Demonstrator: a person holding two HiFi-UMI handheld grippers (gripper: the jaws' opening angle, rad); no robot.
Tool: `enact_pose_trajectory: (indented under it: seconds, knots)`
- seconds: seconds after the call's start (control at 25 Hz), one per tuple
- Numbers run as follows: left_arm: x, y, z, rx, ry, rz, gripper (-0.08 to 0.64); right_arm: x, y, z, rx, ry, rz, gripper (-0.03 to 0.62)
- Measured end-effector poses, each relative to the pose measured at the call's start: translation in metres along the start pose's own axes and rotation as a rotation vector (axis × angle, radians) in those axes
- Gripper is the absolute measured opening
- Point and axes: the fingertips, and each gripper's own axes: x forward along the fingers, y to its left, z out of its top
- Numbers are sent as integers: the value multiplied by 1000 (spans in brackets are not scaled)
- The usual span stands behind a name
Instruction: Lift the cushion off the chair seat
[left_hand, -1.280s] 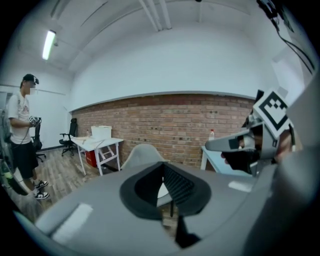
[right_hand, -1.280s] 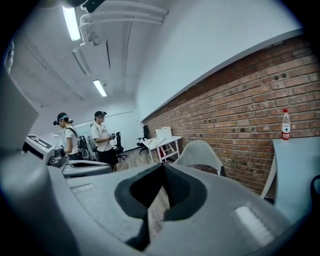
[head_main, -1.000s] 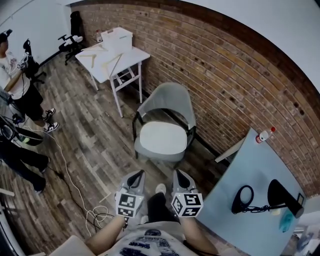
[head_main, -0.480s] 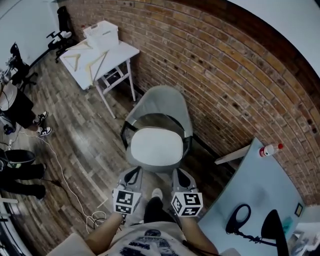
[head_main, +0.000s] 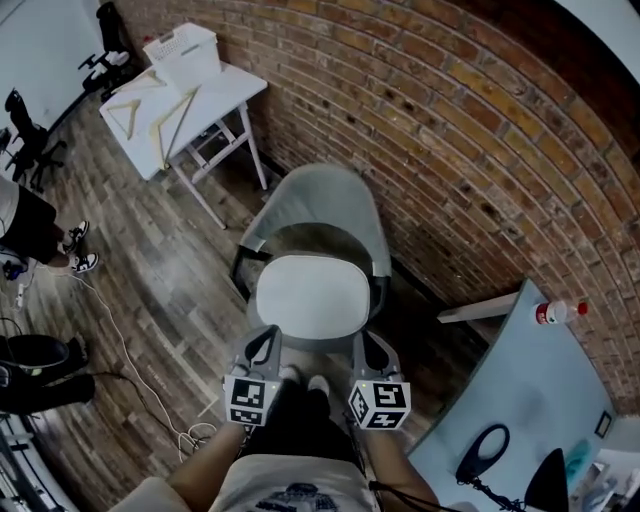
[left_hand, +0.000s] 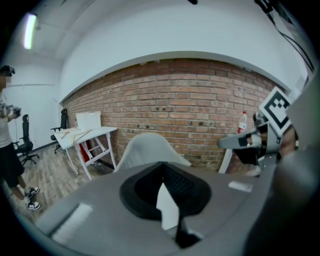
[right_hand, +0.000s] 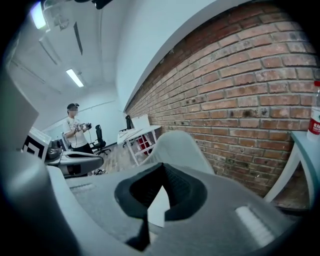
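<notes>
Head view, closer in than a second ago: brick wall on far side, grey chair now directly below, white cushion flat on its seat, not yet lifted. Left gripper and right gripper side by side near cushion's near edge, jaws pressed together on nothing. Probably approach done; jaws need opening before any grasp. Gripper views confirm tips meeting, chair back beyond; right gripper view adds a standing person far left.

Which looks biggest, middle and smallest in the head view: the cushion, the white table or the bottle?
1. white table
2. cushion, only a little smaller
3. bottle, by far the smallest
</notes>
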Motion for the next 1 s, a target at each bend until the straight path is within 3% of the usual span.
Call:
enact_pose_trajectory:
  seconds: [0.44, 0.72, 1.0]
  knots:
    - [82, 42, -82, -13, 49, -5, -8, 87, -37, -50, 62, -10, -107, -3]
    - [121, 67, -145, -43, 51, 35, -8, 126, -67, -116, 65, -4, -175, -2]
    - [172, 73, -207, -44, 69, 22, -8, 165, -99, -176, 71, -4, -232, -2]
